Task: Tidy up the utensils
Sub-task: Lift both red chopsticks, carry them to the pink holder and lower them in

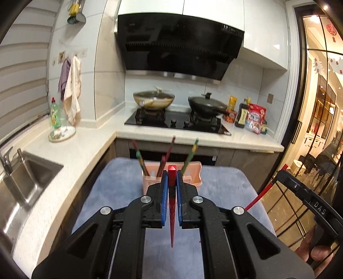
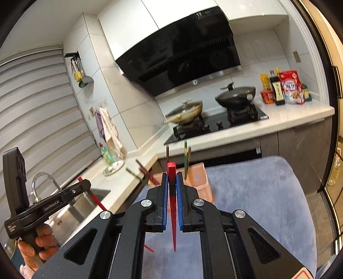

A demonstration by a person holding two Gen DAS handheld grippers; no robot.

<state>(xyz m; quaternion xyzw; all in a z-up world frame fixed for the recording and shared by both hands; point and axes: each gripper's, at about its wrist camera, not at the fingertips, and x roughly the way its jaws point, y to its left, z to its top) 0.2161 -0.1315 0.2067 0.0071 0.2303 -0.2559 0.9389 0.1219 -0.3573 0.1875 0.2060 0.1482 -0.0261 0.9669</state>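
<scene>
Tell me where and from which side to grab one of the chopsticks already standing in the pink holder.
Probably grip the green-patterned chopstick on its upper shaft, coming from above: it leans out of the pink holder, so only that part stands free. Both grippers are full, though.

A glossy black angled range hood (image 1: 180, 43) hung under white upper cabinets (image 1: 182, 7) against pale marble-look wall tiles (image 1: 109, 70). Below it, a pale stone L-shaped counter (image 1: 90, 141) carried a black glass gas hob (image 1: 178, 123) and a stainless-steel sink (image 1: 27, 178). White slatted blinds (image 1: 23, 83) covered the window, and warm light glowed beyond a black-framed glass door (image 1: 317, 85).
</scene>
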